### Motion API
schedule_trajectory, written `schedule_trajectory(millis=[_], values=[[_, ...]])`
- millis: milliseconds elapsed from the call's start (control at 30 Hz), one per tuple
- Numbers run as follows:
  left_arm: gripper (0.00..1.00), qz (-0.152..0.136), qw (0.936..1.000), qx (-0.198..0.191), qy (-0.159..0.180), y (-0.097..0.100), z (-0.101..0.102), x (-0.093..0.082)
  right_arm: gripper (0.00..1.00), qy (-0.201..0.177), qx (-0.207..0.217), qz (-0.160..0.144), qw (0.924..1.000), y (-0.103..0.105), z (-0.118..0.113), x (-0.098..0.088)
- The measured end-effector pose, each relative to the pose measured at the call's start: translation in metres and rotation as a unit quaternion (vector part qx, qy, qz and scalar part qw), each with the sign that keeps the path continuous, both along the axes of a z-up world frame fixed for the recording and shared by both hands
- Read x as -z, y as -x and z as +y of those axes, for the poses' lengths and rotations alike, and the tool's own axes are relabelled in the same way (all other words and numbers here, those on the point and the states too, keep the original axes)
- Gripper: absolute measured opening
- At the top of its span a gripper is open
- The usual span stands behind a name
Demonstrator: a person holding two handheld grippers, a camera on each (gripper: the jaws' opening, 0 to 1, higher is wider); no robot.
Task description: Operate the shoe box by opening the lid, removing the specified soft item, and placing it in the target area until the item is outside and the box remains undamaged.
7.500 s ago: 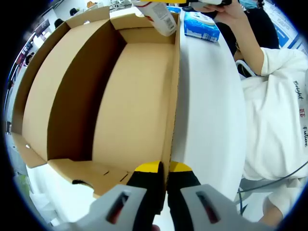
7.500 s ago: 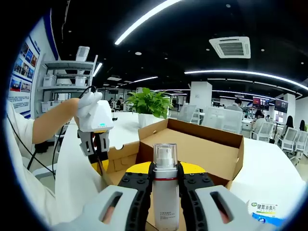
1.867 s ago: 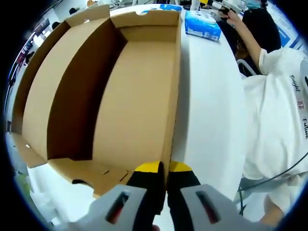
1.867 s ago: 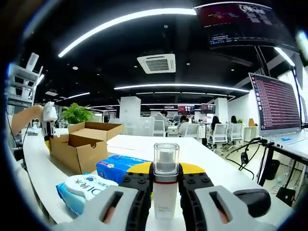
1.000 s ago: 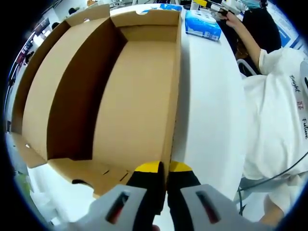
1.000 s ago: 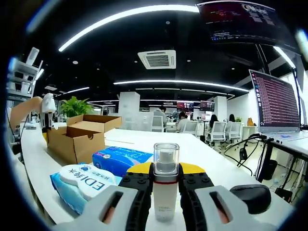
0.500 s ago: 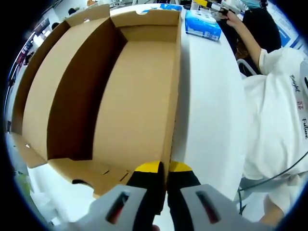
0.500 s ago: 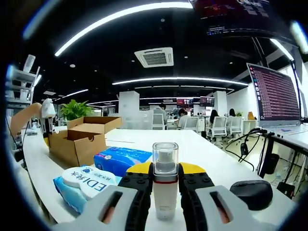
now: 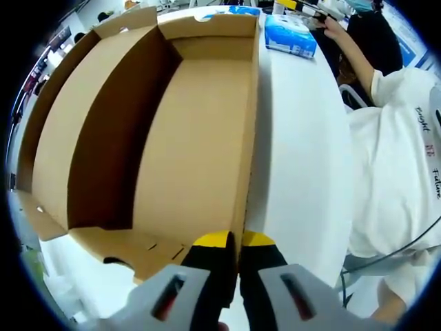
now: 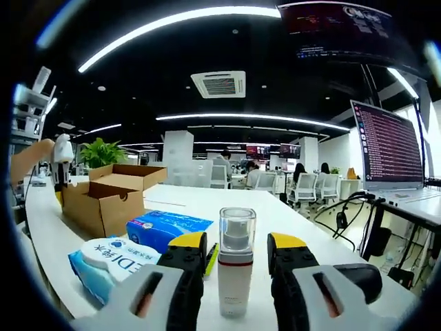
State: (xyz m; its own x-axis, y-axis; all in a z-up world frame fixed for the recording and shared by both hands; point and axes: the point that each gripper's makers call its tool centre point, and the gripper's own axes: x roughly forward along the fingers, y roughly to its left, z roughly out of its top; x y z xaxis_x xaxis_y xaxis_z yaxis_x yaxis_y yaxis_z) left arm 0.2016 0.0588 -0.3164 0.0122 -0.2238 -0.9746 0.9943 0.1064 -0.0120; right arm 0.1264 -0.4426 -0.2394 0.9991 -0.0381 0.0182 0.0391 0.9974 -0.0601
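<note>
The brown cardboard shoe box (image 9: 172, 138) lies open with its inside bare, its lid (image 9: 62, 124) folded back on the left. My left gripper (image 9: 238, 241) is shut on the box's right wall at the near corner. In the right gripper view a white spray bottle (image 10: 236, 272) with a clear cap stands upright on the white table (image 10: 207, 200). My right gripper (image 10: 238, 243) is open, one jaw on each side of the bottle and apart from it. The box (image 10: 110, 193) sits far left there, with the left gripper (image 10: 62, 162) at its edge.
A blue tissue pack (image 10: 169, 227) and a wet-wipes pack (image 10: 110, 258) lie left of the bottle; the tissue pack (image 9: 289, 36) is beyond the box. A black mouse (image 10: 358, 274) and a monitor (image 10: 393, 152) are at right. A person in a white shirt (image 9: 400, 172) sits beside the table.
My right gripper has opened and let go of the spray bottle, which now stands on the table by itself. The left gripper and the box have not moved.
</note>
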Motion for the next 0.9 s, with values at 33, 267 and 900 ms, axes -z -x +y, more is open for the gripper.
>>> schedule_trajectory(millis=[33,267,900], values=[[0.02,0.000,1.0000,0.000,0.000,0.000,0.000,0.000,0.38,0.003,0.000,-0.005,1.0000,0.001,0.000,-0.002],[0.02,0.001,1.0000,0.000,-0.001,0.000,0.000,0.000,0.43,0.005,0.002,-0.006,1.0000,0.001,0.000,-0.010],[0.02,0.000,1.0000,-0.001,-0.004,0.000,0.001,0.000,0.43,0.037,0.024,-0.063,0.9970,0.023,0.001,-0.061]])
